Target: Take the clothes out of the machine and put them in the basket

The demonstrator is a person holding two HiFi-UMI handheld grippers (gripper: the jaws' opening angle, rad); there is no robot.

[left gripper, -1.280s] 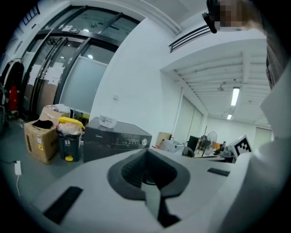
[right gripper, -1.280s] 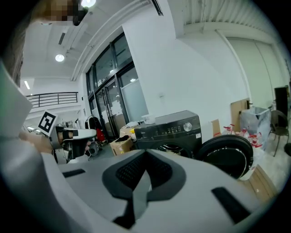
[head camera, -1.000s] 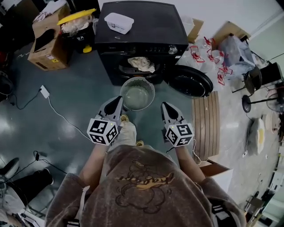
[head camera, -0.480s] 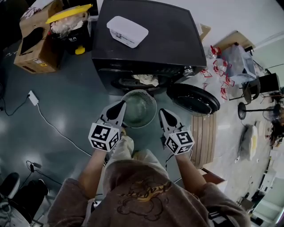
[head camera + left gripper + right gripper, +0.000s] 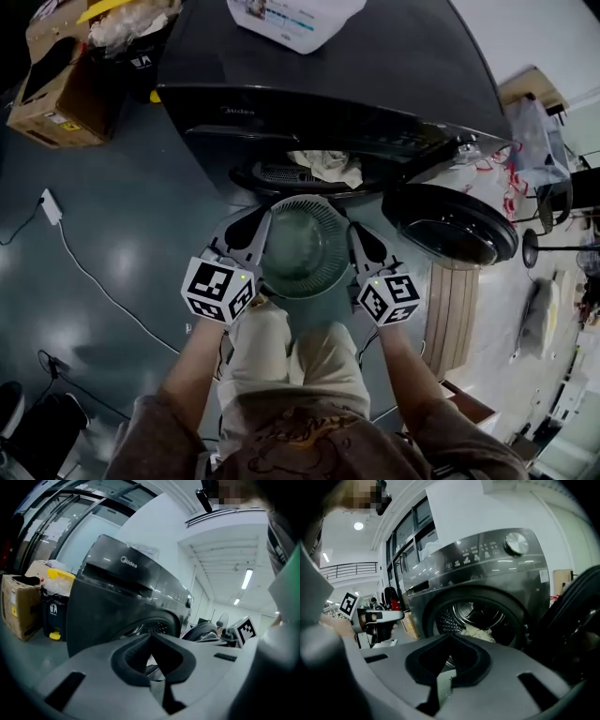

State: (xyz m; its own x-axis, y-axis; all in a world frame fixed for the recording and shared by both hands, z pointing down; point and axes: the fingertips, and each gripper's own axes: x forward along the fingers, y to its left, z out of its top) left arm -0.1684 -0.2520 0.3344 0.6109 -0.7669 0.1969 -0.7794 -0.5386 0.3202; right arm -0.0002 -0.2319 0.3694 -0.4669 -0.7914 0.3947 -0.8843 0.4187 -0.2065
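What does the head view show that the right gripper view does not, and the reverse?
Only the head view: the whole round basket, the white tub on top of the washing machine, the slatted wooden board. Only the right gripper view: a ceiling lamp and a balcony railing. Both: that machine, its open door, the pale clothes in its drum.

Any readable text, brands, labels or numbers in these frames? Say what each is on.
"Midea": front of the washing machine, left gripper view.
Print on the control panel: too small to read.
Label on the white container: blurred, unreadable.
Sticker on the cardboard box: too small to read.
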